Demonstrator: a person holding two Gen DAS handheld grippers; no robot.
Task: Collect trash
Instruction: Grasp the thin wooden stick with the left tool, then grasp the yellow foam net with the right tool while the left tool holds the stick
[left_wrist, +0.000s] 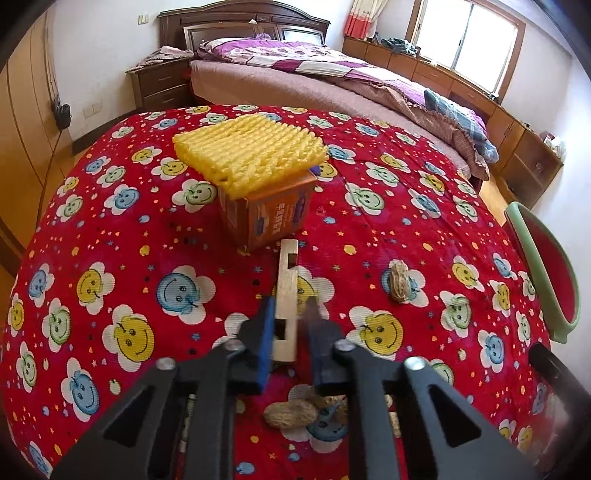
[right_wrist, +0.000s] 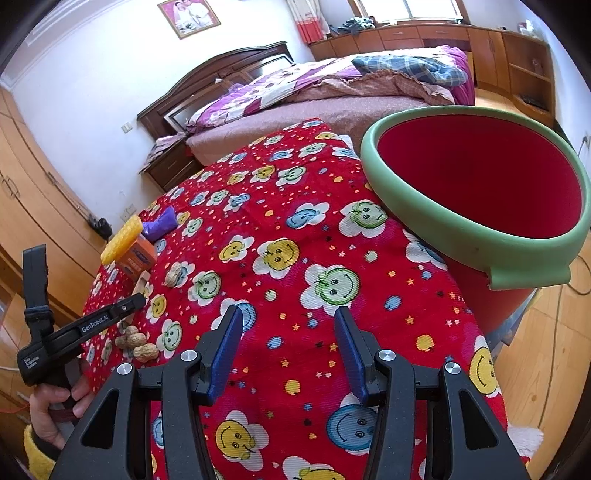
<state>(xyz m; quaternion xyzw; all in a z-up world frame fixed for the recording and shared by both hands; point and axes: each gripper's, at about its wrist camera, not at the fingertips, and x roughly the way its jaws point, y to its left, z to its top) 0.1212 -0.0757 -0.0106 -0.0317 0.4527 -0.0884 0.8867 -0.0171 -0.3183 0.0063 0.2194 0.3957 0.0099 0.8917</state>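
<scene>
Peanut shells lie clustered just under the left gripper, whose blue pads sit narrow on either side of a pale wooden strip; whether they already pinch it or only flank it cannot be told for sure, though the right pad looks blurred. Ahead of that tool stands an orange carton topped with yellow foam netting, and off to its right lies one lone peanut shell. The right gripper hovers spread wide and empty over bare cloth, with the red bin ahead and to its right, green-rimmed and showing nothing inside. By that reckoning collection has barely begun: strip, shells, carton, netting and a purple wrapper all remain. Everything rests on a red smiley-flower tablecloth in a bedroom, a bed beyond.
</scene>
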